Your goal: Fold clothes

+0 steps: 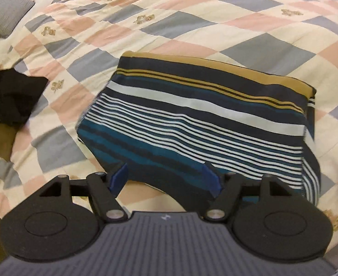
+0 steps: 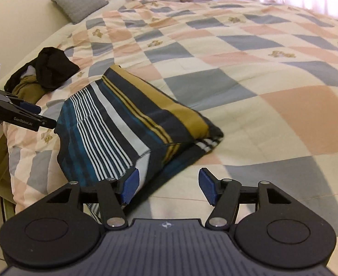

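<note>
Right wrist: folded shirt [image 2: 132, 124] lay on quilt [image 2: 261, 73].
Both grippers [image 1: 166, 177] [image 2: 167, 185] gaped wide, empty; the right's 9 o'clock pad could snag and undo the fold.

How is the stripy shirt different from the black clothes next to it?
The striped garment is folded into a flat, tidy rectangle; the black garment sits crumpled in a heap. The striped garment shows blue, white and mustard bands; the black garment is plain. Both lie on the checked quilt.
</note>
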Demonstrator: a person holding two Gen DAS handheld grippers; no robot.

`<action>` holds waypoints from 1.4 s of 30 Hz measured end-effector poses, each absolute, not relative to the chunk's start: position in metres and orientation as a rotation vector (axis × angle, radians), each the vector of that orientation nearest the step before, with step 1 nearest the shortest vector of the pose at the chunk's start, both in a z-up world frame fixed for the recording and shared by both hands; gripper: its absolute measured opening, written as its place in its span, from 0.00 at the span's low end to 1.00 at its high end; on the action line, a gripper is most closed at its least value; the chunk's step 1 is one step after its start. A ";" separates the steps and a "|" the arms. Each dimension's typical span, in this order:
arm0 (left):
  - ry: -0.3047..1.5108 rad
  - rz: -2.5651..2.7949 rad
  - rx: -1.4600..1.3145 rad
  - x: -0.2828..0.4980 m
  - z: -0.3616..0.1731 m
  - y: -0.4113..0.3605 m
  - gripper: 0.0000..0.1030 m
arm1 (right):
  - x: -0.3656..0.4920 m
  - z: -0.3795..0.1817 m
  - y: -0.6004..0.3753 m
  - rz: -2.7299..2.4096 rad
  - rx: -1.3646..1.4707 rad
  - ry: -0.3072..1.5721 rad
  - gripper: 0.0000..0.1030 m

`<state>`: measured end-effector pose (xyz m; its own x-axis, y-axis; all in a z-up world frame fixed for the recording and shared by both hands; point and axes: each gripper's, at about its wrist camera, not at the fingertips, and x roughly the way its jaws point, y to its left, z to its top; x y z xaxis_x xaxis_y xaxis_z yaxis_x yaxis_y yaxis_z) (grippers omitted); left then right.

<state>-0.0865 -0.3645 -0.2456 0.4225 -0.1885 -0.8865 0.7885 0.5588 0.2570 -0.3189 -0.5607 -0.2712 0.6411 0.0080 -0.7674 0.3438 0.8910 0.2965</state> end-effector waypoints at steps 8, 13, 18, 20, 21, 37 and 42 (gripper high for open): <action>0.611 -0.918 0.875 -0.203 -0.288 -0.316 0.66 | -0.316 -0.304 -0.509 -0.009 -0.172 0.890 0.69; 0.311 -0.968 1.162 -0.257 -0.339 -0.311 0.67 | -0.340 -0.351 -0.447 0.192 -0.831 0.658 0.89; 0.063 -0.982 1.366 -0.281 -0.384 -0.313 0.79 | -0.337 -0.398 -0.425 0.288 -1.145 0.461 0.89; -0.040 -0.984 1.444 -0.291 -0.401 -0.314 0.80 | -0.328 -0.406 -0.423 0.310 -1.186 0.416 0.88; -0.092 -0.984 1.483 -0.296 -0.410 -0.315 0.80 | -0.324 -0.410 -0.421 0.320 -1.204 0.395 0.87; -0.036 -0.925 1.344 -0.263 -0.424 -0.333 0.20 | -0.306 -0.369 -0.492 0.331 -1.092 0.525 0.80; -0.020 -0.863 1.334 -0.266 -0.430 -0.343 0.21 | -0.297 -0.401 -0.545 0.241 -1.255 0.620 0.79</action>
<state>-0.2655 -0.3433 -0.4304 0.6992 -0.5538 -0.4521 0.5324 -0.0185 0.8463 -0.2966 -0.5452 -0.4013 0.8136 -0.1597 -0.5590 -0.4956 0.3120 -0.8106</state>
